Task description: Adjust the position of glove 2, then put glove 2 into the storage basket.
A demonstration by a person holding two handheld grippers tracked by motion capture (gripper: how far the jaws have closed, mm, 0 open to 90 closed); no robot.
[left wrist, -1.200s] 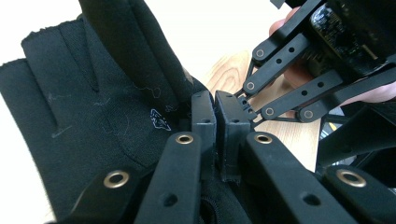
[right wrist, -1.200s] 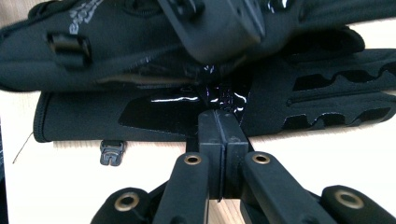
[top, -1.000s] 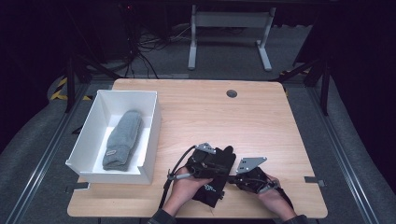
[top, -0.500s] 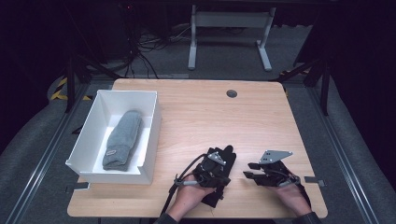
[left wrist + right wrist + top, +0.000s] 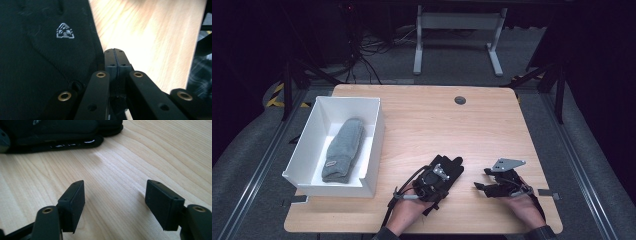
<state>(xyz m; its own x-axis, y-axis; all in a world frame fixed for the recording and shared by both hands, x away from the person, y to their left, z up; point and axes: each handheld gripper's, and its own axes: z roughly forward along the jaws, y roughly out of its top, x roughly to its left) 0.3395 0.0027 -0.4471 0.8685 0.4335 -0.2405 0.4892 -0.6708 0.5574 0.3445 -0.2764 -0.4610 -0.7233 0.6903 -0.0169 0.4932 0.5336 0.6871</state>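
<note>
High view: your left gripper rests on the black glove, fingers shut, gripping nothing visible. Your right gripper, fingers just opening, hovers empty over the counter, beside the glove.

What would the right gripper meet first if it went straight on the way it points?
Probably the black glove: the open right gripper points across bare table towards it, though depth is unclear.
</note>
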